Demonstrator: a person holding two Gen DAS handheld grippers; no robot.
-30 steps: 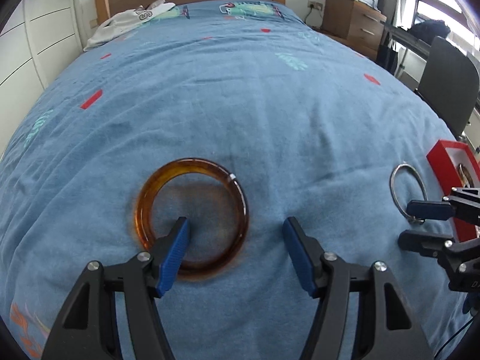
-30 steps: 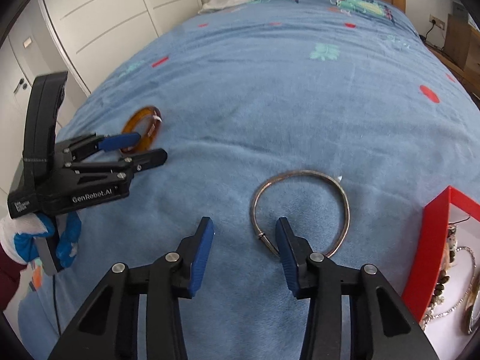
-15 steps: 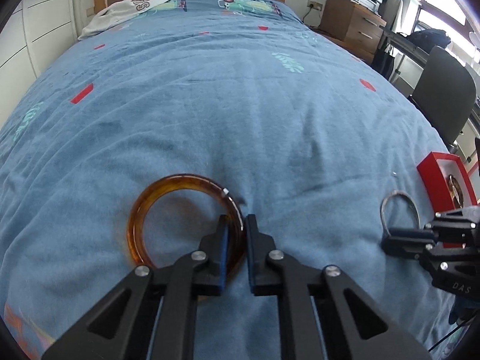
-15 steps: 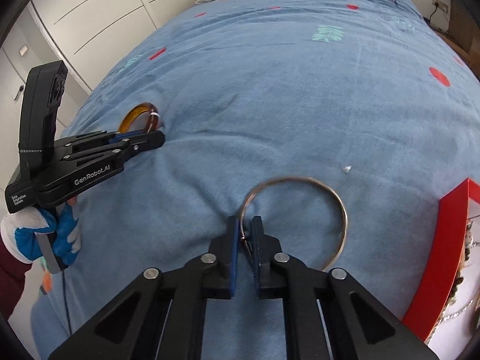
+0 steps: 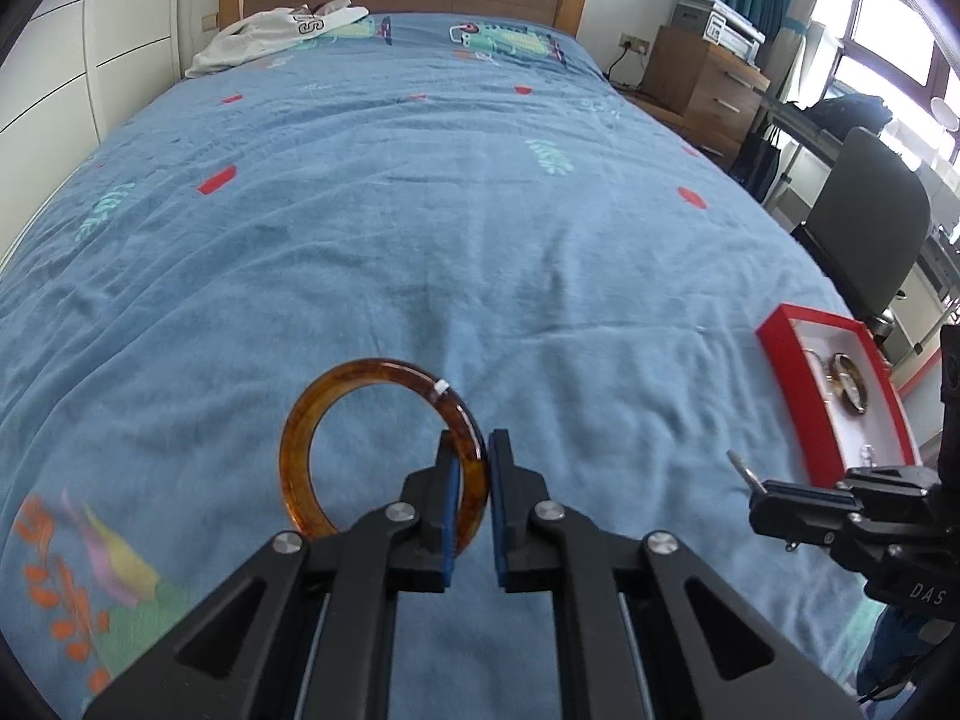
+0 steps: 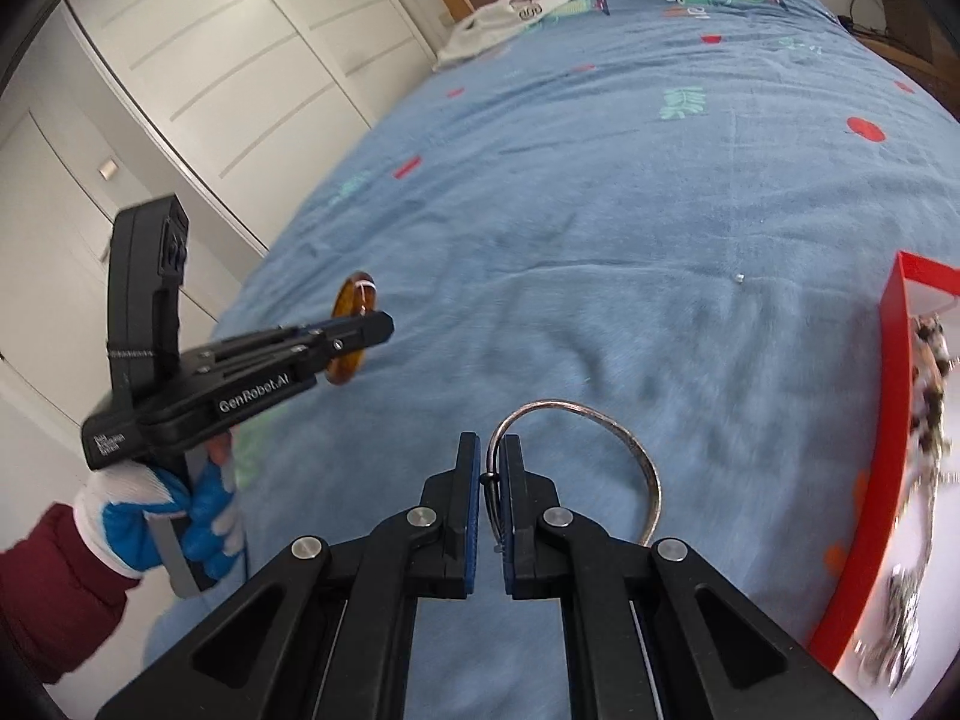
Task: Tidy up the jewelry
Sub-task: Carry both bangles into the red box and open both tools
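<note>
aloft, both tongs (image 5: 469, 474) (image 6: 491, 468) downward-tilted

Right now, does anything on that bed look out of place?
Only the pale crumpled garment by the headboard and a tiny white speck on the blue blanket. Both bangles sit pinched in the fingers; nothing looks spilled or broken.

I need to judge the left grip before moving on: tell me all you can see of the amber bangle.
The amber bangle is a thick, glossy, translucent brown ring, mottled like tortoiseshell resin, with a small white tag or thread on its upper right rim. It stands tilted on edge above the blue bedspread, not flat. The left gripper is shut on its lower right rim, blue pads on either face. In the right wrist view it shows nearly edge-on. Nothing else touches it.
</note>
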